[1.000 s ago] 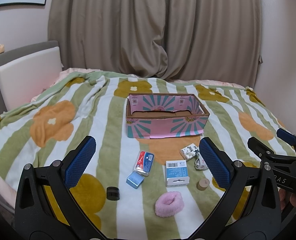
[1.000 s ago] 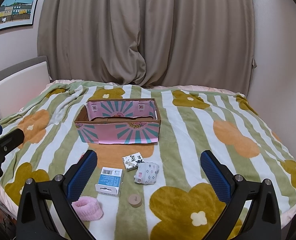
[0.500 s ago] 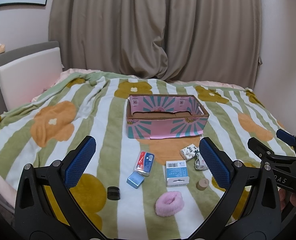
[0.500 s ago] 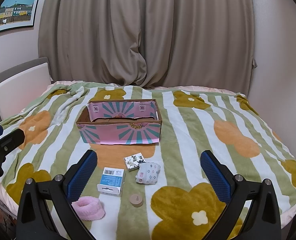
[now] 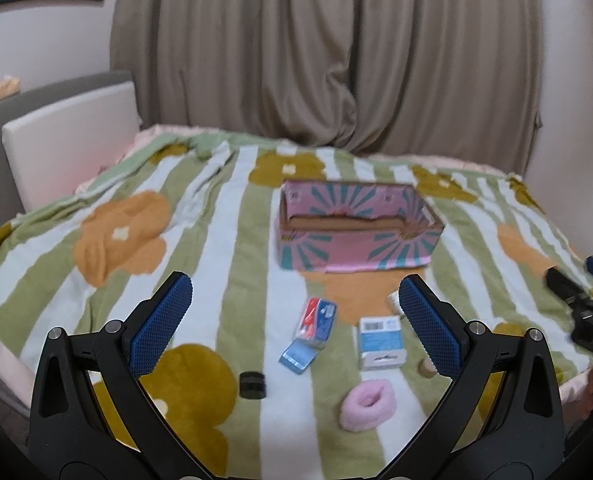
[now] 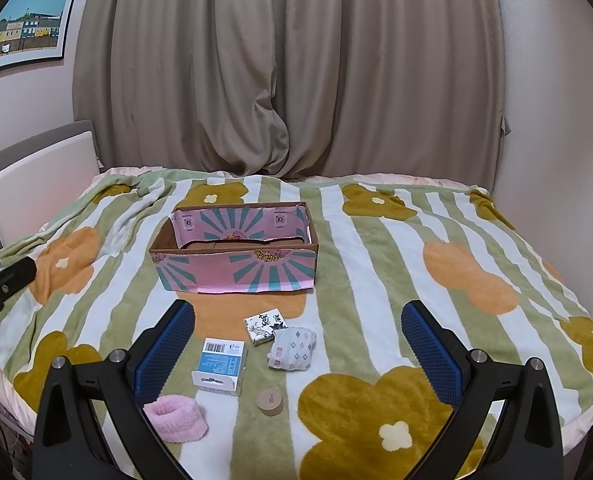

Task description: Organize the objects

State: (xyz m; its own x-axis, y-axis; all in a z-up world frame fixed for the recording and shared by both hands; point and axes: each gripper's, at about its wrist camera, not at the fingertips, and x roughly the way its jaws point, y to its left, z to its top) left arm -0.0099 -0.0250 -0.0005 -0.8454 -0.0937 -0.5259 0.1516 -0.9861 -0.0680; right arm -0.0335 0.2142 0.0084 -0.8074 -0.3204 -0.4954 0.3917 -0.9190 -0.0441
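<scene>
An open pink and teal cardboard box stands in the middle of the bed. In front of it lie small items: a red and blue pack, a small blue box, a black cap, a blue and white carton, a pink fuzzy ring, a round wooden lid, a patterned square box and a folded white sock. My left gripper and my right gripper both hover open above these items, holding nothing.
A striped flower blanket covers the bed. A white headboard cushion stands at the left, beige curtains hang behind, and a wall closes the right side. The bed's near edge runs under both grippers.
The left view has shifted left and slightly closer and is blurred by motion. The right gripper has moved a little forward toward the items. Nothing was taken hold of.
</scene>
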